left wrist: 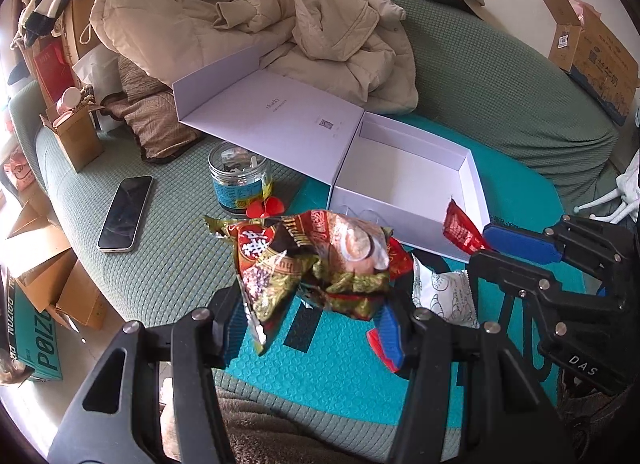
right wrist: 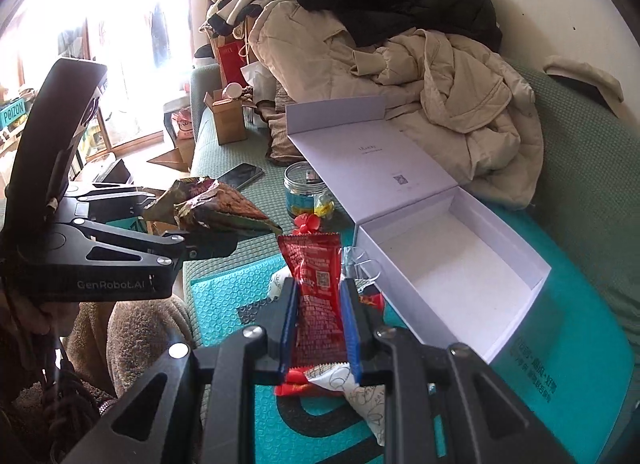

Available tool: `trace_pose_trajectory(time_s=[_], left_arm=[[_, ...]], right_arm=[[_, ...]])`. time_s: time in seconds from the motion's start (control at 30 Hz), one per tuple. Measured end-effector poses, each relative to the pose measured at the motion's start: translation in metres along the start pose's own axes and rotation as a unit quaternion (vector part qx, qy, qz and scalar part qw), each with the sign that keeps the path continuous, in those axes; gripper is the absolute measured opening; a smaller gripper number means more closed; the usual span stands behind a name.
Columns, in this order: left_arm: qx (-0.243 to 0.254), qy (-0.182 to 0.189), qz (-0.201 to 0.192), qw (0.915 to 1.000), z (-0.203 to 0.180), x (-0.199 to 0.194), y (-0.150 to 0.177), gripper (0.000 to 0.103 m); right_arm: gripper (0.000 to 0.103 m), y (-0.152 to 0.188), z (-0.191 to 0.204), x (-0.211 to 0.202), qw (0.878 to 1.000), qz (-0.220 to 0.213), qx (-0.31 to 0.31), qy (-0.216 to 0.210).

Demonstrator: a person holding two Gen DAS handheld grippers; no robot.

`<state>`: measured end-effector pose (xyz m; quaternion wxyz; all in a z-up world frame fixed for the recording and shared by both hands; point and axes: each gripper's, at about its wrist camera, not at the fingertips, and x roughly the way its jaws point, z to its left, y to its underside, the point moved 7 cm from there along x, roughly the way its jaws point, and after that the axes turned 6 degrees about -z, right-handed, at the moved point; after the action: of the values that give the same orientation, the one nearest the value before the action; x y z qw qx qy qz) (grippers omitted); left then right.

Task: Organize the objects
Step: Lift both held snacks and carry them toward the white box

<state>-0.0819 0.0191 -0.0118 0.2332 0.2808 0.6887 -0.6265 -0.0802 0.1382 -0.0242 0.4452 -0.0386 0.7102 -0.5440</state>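
Note:
My left gripper [left wrist: 308, 328] is shut on a crumpled bundle of red, green and brown snack bags [left wrist: 312, 260], held above the teal mat [left wrist: 248, 360]. The right wrist view shows that gripper [right wrist: 192, 220] at the left with the snack bags [right wrist: 216, 204] sticking out of it. My right gripper [right wrist: 320, 328] is shut on a red snack packet [right wrist: 316, 284], its blue pads [right wrist: 289, 328] pressing both sides. From the left wrist view the right gripper [left wrist: 480, 248] holds the red packet [left wrist: 460, 230] at the near rim of the open, empty white box [left wrist: 472, 184].
A white printed packet [right wrist: 352, 388] and red wrappers lie on the mat under my right gripper. Left of the box's open lid [left wrist: 272, 116] stand a glass jar [left wrist: 240, 180], a small red object [left wrist: 266, 208] and a phone [left wrist: 126, 214]. Beige coats [left wrist: 248, 20] pile behind.

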Motion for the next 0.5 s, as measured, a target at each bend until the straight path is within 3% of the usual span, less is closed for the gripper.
trace_pose_trajectory(time_s=[0.1, 0.17, 0.3, 0.37, 0.5], left_arm=[[0.003, 0.001, 0.001, 1.0000, -0.008, 0.009, -0.006, 0.050], [0.005, 0.001, 0.001, 1.0000, -0.013, 0.015, -0.012, 0.043], [0.014, 0.011, -0.010, 0.9998, -0.027, 0.028, -0.022, 0.042], [0.023, 0.011, -0.007, 0.9996, -0.032, 0.038, -0.023, 0.035], [-0.006, 0.035, 0.002, 0.9994, -0.028, 0.046, -0.011, 0.035]], right_arm=[[0.021, -0.001, -0.014, 0.002, 1.000, 0.001, 0.002, 0.000], [0.021, -0.001, -0.022, 0.004, 1.000, 0.001, 0.003, 0.000], [0.021, -0.002, -0.039, 0.008, 1.000, -0.002, 0.006, -0.002], [0.021, 0.000, -0.049, 0.012, 1.000, -0.001, 0.018, -0.001], [0.021, 0.011, -0.065, 0.012, 0.998, -0.001, 0.054, 0.014]])
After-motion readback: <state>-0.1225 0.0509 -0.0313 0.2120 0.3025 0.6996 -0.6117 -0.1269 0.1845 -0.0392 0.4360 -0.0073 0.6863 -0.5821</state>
